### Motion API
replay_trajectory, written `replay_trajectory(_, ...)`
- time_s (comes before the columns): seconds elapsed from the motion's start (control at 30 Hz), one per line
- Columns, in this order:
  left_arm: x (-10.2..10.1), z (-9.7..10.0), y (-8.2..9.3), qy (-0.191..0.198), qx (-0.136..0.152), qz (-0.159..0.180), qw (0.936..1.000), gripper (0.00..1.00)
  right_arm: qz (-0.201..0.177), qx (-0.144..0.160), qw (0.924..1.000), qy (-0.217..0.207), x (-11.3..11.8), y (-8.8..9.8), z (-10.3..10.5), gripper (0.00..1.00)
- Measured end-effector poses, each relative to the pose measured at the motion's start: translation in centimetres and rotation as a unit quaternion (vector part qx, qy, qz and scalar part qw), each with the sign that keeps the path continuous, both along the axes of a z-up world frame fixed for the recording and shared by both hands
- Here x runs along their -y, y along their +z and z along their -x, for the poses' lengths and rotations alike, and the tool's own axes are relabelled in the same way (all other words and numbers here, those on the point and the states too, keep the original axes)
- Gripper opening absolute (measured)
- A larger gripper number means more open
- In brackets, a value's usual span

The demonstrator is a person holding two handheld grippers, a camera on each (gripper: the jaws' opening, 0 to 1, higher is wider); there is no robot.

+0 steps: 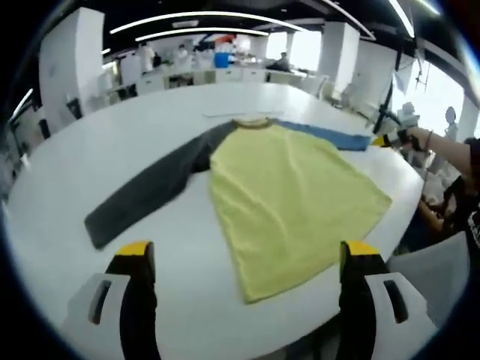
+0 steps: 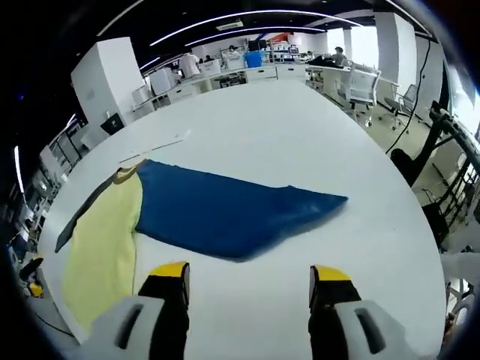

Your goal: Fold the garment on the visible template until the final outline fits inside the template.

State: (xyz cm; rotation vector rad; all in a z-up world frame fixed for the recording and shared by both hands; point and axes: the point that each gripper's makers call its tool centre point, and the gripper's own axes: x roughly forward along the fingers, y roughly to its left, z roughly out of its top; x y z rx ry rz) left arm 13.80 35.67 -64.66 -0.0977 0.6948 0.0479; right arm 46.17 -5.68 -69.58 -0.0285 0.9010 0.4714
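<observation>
Both yellow-tipped grippers, left (image 1: 244,259) and right (image 2: 247,279), are hovering wide open and empty over the white table (image 2: 300,127); the right one is facing the blue sleeve (image 2: 232,210) of the flat yellow-bodied shirt (image 1: 289,199), lying crosswise just ahead.

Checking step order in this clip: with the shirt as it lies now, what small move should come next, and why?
Probably lower the right gripper onto the blue sleeve to grip its near edge. The shirt lies flat and unfolded on the table, both sleeves spread wide; the right gripper's jaws stand open just short of that sleeve, holding nothing.
</observation>
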Motion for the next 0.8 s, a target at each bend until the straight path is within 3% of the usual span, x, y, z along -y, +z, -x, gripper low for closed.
replay_trajectory(0.3,-0.3,-0.7,0.1,0.002,0.005,-0.013,0.9999,0.99,-0.022,-0.003,0.9988,-0.042,0.2,-1.0,-2.9,0.45)
replay_trajectory(0.47,-0.1,-0.8,-0.1,-0.003,-0.003,-0.019,0.9998,0.98,-0.024,-0.008,0.998,-0.057,0.2,-1.3,-3.4,0.31)
replay_trajectory(0.8,0.5,-0.8,0.1,-0.022,-0.001,-0.02,0.9996,0.96,-0.027,-0.008,0.9958,-0.087,0.5,-2.3,-4.8,0.16)
